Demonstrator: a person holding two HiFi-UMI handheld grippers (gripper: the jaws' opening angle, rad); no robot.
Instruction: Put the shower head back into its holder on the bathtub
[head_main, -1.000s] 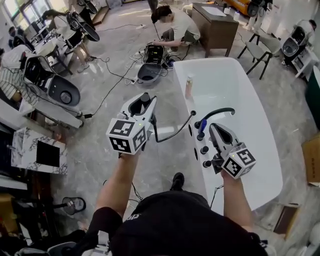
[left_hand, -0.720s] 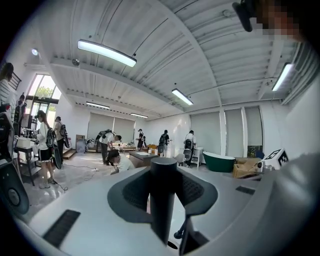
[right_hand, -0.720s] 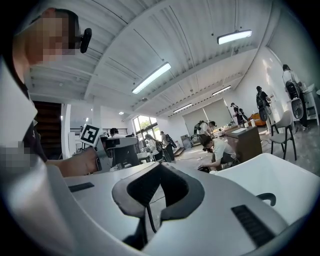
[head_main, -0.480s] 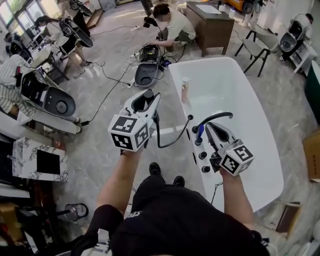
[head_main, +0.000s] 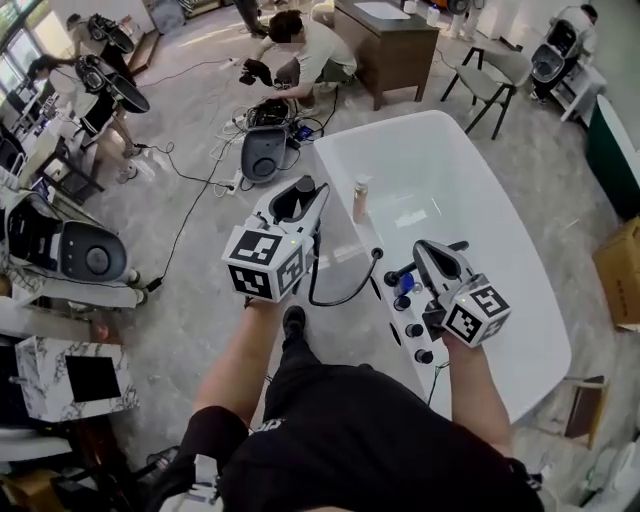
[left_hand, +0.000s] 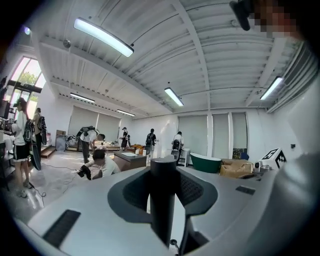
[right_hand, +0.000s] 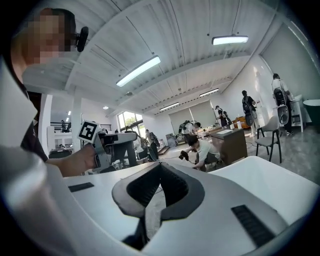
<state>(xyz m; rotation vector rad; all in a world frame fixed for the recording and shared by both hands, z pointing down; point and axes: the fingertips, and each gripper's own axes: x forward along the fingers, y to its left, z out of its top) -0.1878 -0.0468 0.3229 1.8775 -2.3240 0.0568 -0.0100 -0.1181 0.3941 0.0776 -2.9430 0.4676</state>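
My left gripper (head_main: 298, 203) is shut on the black shower head (head_main: 303, 185), held just left of the white bathtub (head_main: 470, 170). In the left gripper view the dark handle (left_hand: 163, 200) stands upright between the jaws of that gripper (left_hand: 163, 167). Its black hose (head_main: 340, 296) loops down and over to the tub deck. My right gripper (head_main: 427, 252) is shut and holds nothing, hovering over the deck by the black faucet (head_main: 447, 247) and the round knobs (head_main: 413, 330). The right gripper view shows its jaws (right_hand: 159, 167) closed together. I cannot make out the holder.
A bottle (head_main: 360, 200) stands on the tub's near rim. A blue piece (head_main: 403, 290) sits by the faucet. A crouching person (head_main: 305, 45), cables and a grey device (head_main: 262, 155) lie on the floor beyond the tub. A wooden desk (head_main: 385, 40) and chair (head_main: 490, 75) are behind.
The person has stepped closer to the tub, carrying both grippers forward. The left gripper still holds the shower head and the right one stays shut.
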